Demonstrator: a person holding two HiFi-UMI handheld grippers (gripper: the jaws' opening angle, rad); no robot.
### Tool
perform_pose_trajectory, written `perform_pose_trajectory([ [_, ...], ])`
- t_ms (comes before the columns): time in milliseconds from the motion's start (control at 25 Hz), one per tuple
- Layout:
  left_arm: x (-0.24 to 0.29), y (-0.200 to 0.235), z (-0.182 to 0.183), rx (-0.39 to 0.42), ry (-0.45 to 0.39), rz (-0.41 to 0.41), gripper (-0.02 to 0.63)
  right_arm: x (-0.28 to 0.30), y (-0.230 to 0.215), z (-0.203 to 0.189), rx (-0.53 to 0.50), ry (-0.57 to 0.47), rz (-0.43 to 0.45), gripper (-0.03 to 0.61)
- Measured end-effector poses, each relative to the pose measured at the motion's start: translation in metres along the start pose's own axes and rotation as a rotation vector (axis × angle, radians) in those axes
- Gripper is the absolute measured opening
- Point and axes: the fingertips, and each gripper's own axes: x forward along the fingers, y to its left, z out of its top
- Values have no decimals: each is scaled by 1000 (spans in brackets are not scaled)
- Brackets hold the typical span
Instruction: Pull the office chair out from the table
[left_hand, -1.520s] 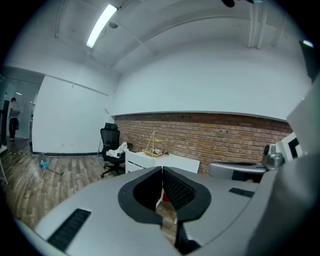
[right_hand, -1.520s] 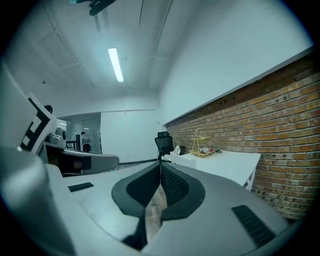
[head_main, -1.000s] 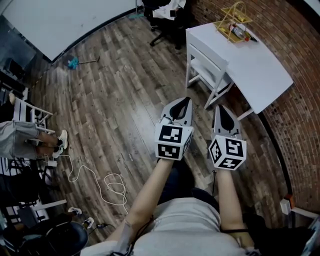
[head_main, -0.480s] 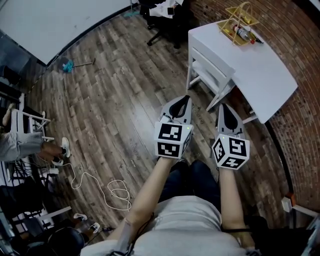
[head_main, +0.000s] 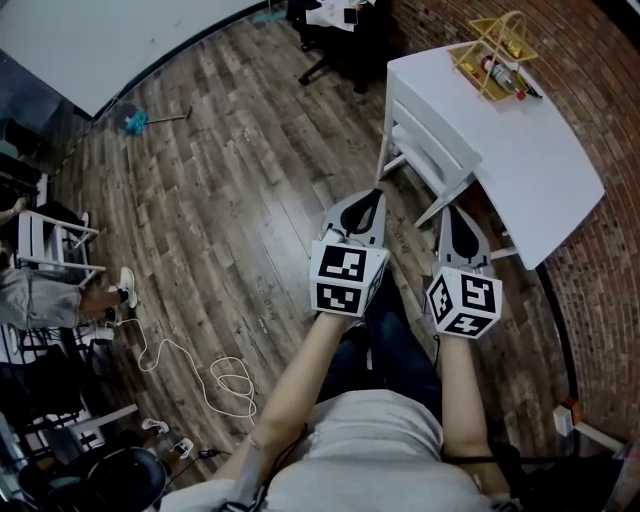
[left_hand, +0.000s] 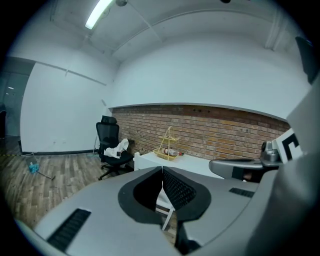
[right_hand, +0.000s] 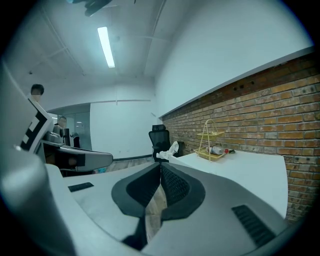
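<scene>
The black office chair with a white cloth on its seat stands at the far end of the white table, at the top of the head view. Both gripper views show the office chair far ahead, past the table. My left gripper and right gripper are held side by side over the wooden floor, short of the table's near corner. Each gripper has its jaws pressed together with nothing between them.
A white chair-like frame is tucked under the table's long side. A yellow wire basket with a bottle sits on the table. A brick wall runs along the right. A white cable and a seated person are at the left.
Both grippers and the view have moved forward toward the table, which now lies closer. The jaws stayed shut.
</scene>
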Motion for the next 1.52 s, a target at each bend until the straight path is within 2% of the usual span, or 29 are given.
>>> perform_pose_trajectory([
  [360, 63, 37, 12, 2, 26, 18, 15, 78, -16, 7, 7, 18, 18, 17],
  [1000, 233, 80, 63, 58, 80, -26, 15, 236, -90, 43, 7, 50, -3, 17],
  [1320, 287, 85, 63, 68, 121, -52, 15, 274, -123, 40, 17, 94, -34, 17],
  [1520, 311, 76, 59, 92, 161, -98, 15, 284, -137, 33, 29, 125, -42, 17],
])
